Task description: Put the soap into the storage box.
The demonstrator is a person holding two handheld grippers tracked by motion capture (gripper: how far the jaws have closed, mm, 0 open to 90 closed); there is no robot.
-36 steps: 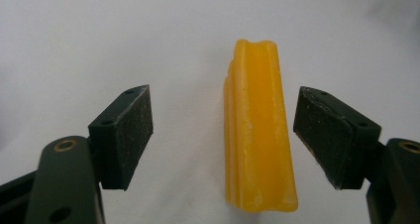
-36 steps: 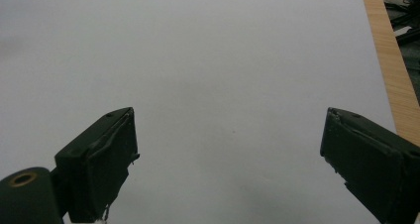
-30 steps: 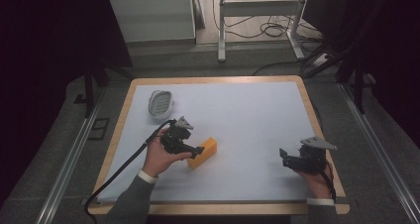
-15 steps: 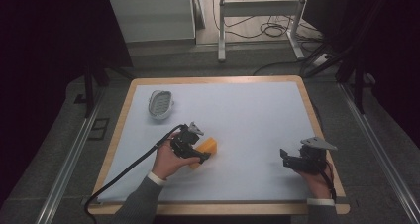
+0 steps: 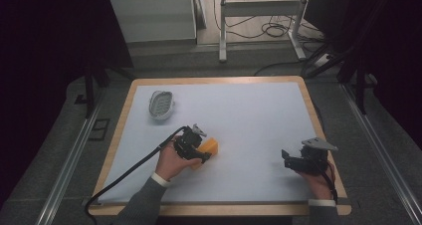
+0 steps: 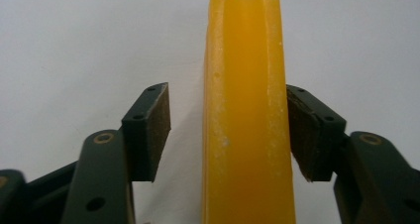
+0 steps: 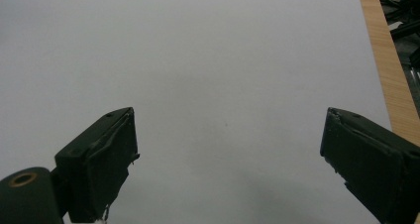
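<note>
My counter [image 5: 259, 115] is white, wood-edged; the room is dark. My left tool [image 6: 228, 130] straddles a yellow block [image 6: 245, 115], one pad touching. My right tool [image 7: 228, 164] gapes wide; the block's near end is cut off.

White table [image 5: 249, 110]: yellow block [image 5: 209, 148], grey oval object [image 5: 161, 104].

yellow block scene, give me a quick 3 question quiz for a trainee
1. True or false: the left gripper is shut tight on the yellow block.
2. Which thing lies near the table's far left corner? A) the white ridged object B) a red cup C) a pair of scissors
3. Fill in: the right gripper hangs open over the bare white ____.

Key:
1. False: the block stands between the jaws, one pad against it and a gap at the other pad.
2. A
3. mat
</note>
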